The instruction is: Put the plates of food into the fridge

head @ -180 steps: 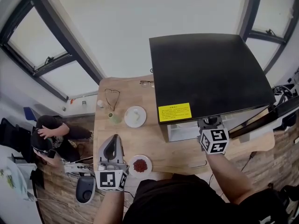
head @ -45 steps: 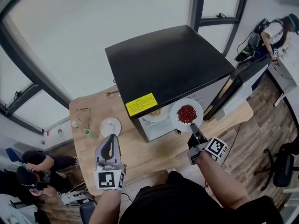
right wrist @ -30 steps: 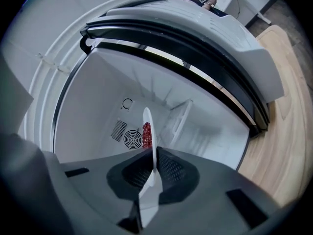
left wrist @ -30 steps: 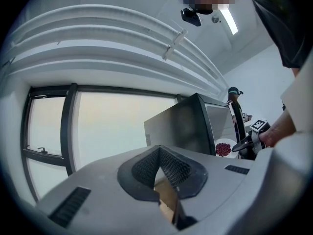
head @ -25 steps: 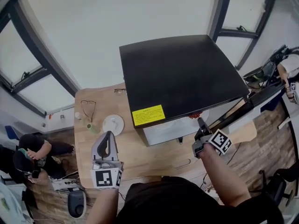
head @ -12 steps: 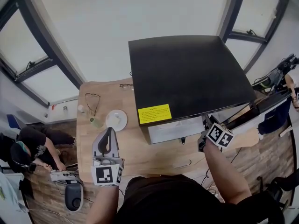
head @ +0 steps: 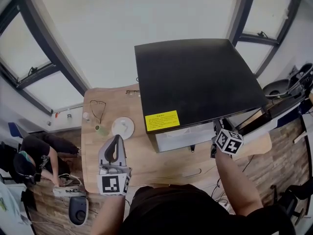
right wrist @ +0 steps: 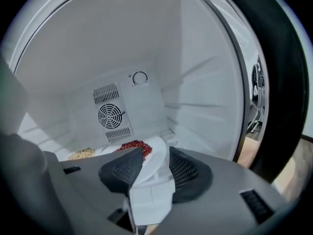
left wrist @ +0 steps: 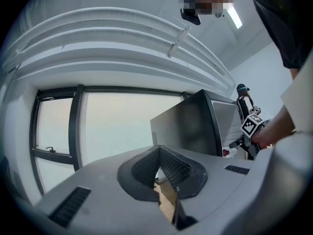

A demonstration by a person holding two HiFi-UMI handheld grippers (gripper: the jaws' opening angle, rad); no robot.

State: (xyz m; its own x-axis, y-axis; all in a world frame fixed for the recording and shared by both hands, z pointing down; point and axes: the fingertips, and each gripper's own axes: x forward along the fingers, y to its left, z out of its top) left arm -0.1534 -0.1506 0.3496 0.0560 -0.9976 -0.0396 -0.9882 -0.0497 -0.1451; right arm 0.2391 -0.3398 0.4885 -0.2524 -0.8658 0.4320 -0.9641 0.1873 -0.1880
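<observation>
In your head view the fridge (head: 195,77) has a plain black top with one yellow label (head: 162,120) carrying dark print. In your right gripper view its interior (right wrist: 98,48) is white throughout, and the fan grille (right wrist: 110,115) is white with dark concentric slots. The inner plate (right wrist: 156,155) is white and holds deep red food (right wrist: 131,146); next to it is pale yellowish-tan food (right wrist: 82,153). The table (head: 146,163) is light wood with faint grain, and the table plate (head: 122,127) is white. Your left gripper (head: 117,137) is light grey, its cube (head: 112,186) is patterned in black-and-white squares, and its pads (left wrist: 144,168) are dark grey and cross-hatched. The floor (head: 288,165) is brown planking.
</observation>
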